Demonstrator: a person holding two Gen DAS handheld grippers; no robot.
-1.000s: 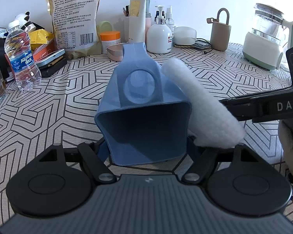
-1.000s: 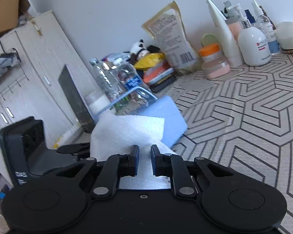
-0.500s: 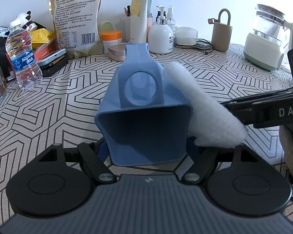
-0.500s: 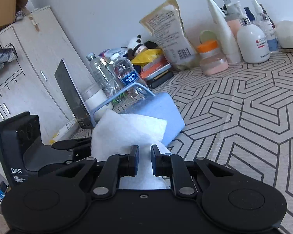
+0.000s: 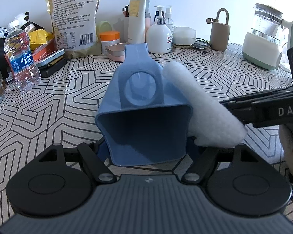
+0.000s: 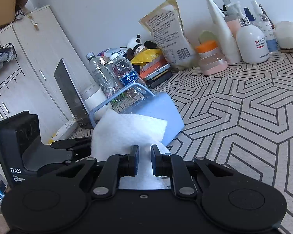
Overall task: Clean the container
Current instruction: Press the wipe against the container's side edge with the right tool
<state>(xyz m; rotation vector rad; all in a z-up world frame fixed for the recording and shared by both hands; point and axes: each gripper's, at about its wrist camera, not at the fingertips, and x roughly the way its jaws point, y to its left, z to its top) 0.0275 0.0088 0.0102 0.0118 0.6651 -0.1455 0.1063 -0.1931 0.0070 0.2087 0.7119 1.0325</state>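
Closest in, the left gripper (image 5: 146, 152) clamps the blue container (image 5: 144, 117) between its fingers, holding it on its side above the patterned tablecloth (image 5: 68, 101) with the open mouth facing back toward the gripper, just as it did a second ago. On the container's right outer wall lies the white cloth (image 5: 201, 107), pinched by the right gripper (image 6: 144, 160), whose fingers are closed onto a fold of it; the cloth has barely shifted since the earlier frames, resting on the same side. Farther back stand a water bottle (image 5: 21, 58), a large food bag (image 5: 74, 17), a white pump bottle (image 5: 159, 37) and a kettle (image 5: 263, 37) along the wall
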